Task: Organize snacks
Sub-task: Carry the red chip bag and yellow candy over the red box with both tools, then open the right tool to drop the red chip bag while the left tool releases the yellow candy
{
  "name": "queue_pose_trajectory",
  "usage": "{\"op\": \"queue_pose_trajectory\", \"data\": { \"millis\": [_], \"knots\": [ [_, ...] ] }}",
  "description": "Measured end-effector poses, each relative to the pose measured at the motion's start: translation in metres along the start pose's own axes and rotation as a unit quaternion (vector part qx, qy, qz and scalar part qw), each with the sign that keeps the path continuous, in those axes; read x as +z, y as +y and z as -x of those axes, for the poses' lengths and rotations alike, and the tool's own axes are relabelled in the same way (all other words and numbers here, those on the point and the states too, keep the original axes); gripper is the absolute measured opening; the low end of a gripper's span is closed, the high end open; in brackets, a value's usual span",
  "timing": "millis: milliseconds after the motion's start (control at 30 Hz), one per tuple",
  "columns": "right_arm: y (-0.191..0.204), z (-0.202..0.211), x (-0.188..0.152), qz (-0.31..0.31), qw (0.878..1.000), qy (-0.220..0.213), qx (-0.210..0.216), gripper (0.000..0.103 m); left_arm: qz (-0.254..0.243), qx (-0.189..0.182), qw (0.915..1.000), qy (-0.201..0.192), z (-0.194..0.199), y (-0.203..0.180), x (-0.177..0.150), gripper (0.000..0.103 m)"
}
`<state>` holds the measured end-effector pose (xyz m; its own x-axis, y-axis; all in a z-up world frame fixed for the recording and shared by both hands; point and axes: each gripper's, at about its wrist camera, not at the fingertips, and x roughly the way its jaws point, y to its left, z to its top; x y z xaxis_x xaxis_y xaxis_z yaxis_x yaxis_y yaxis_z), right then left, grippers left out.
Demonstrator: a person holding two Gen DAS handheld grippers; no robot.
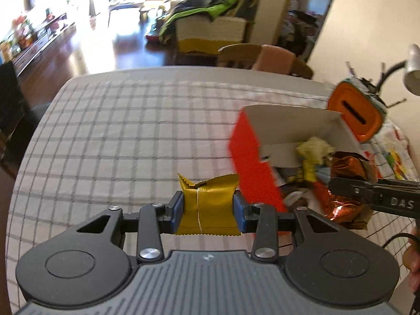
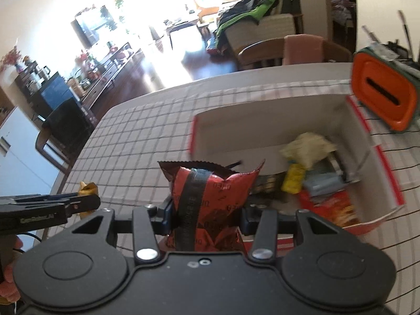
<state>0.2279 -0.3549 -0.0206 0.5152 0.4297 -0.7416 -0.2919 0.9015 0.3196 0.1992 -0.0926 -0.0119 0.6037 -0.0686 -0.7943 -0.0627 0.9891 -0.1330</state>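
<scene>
My left gripper (image 1: 207, 207) is shut on a gold snack packet (image 1: 207, 204), held above the checked tablecloth to the left of the red box (image 1: 249, 162). The box is open, white inside, with several snacks (image 1: 315, 155) in it. My right gripper (image 2: 207, 215) is shut on a red foil snack packet (image 2: 210, 204) at the box's near left side (image 2: 194, 136). The left gripper (image 2: 81, 202) with the gold packet (image 2: 88, 189) shows at the left of the right wrist view. The right gripper (image 1: 341, 186) with the red packet (image 1: 346, 207) shows at the right of the left wrist view, over the box.
An orange container with a slot (image 1: 354, 113) stands behind the box, also in the right wrist view (image 2: 380, 97). A desk lamp (image 1: 412, 73) is at the far right. Wooden chairs (image 1: 262, 57) stand at the table's far edge. The checked tablecloth (image 1: 131, 131) spreads left.
</scene>
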Motion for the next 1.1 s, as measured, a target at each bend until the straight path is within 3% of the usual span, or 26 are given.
{"op": "queue_pose_trajectory", "data": {
  "millis": [233, 533, 800, 1100],
  "knots": [
    [-0.039, 0.005, 0.006, -0.003, 1.000, -0.011, -0.029, 0.045, -0.044, -0.020, 0.9988, -0.002, -0.014, -0.058, 0.016, 0.038],
    [-0.088, -0.009, 0.019, -0.016, 0.998, 0.001, -0.066, 0.045, -0.080, -0.039, 0.9954, 0.037, -0.058, -0.108, 0.027, 0.038],
    [-0.111, -0.038, 0.025, -0.004, 0.997, 0.036, -0.074, 0.045, -0.092, -0.022, 0.9926, 0.076, -0.105, -0.132, 0.036, 0.038],
    [-0.109, -0.069, 0.024, 0.032, 0.994, 0.078, -0.070, 0.045, -0.109, 0.012, 0.9880, 0.109, -0.141, -0.143, 0.039, 0.038]
  ]
}}
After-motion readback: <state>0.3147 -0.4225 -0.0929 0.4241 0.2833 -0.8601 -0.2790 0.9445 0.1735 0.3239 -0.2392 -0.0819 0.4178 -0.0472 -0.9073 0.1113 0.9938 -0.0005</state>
